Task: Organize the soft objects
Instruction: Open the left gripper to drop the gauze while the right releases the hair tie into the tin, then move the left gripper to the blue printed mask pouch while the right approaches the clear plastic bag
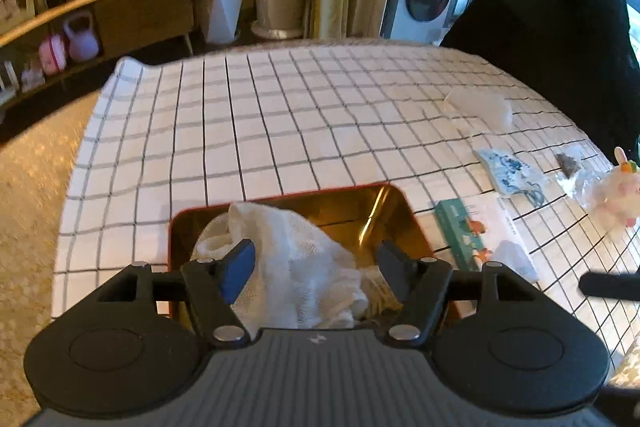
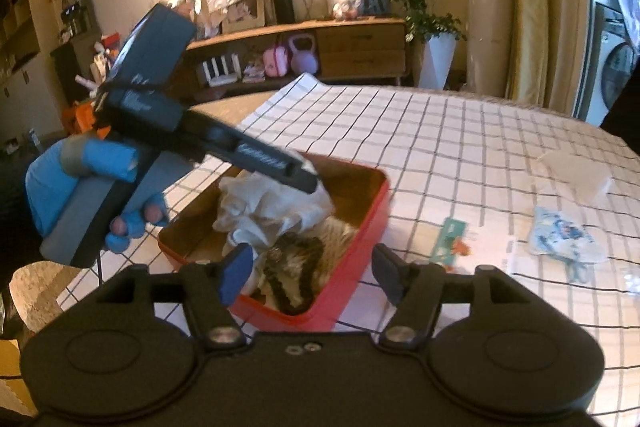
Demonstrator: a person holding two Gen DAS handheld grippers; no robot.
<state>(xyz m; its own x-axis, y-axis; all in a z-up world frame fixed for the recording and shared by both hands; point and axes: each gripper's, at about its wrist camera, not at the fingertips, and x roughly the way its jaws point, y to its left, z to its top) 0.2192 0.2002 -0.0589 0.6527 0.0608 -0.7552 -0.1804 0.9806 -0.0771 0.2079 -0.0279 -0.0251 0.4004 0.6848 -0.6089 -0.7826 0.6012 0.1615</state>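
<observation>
A red tin [image 1: 394, 193] with a golden inside stands on the checked tablecloth [image 1: 280, 115]. A white gauze cloth [image 1: 296, 263] lies bunched in it. My left gripper [image 1: 316, 261] hovers just above the cloth, open, and its pads do not press on it. In the right wrist view the same tin [image 2: 378, 211] holds the white cloth [image 2: 272, 203] and a dark striped furry item [image 2: 308, 267]. My right gripper [image 2: 312, 269] is open over the tin's near end and holds nothing. A hand in a blue glove [image 2: 60, 187] holds the left gripper over the cloth.
To the right of the tin lie a green card [image 1: 460, 231], a blue-patterned pouch [image 1: 512, 175], a white soft piece [image 1: 480, 107] and a plush toy in clear wrap [image 1: 612, 195]. A person in black [image 1: 560, 7] stands at the far right. A sideboard [image 2: 352, 47] lines the back wall.
</observation>
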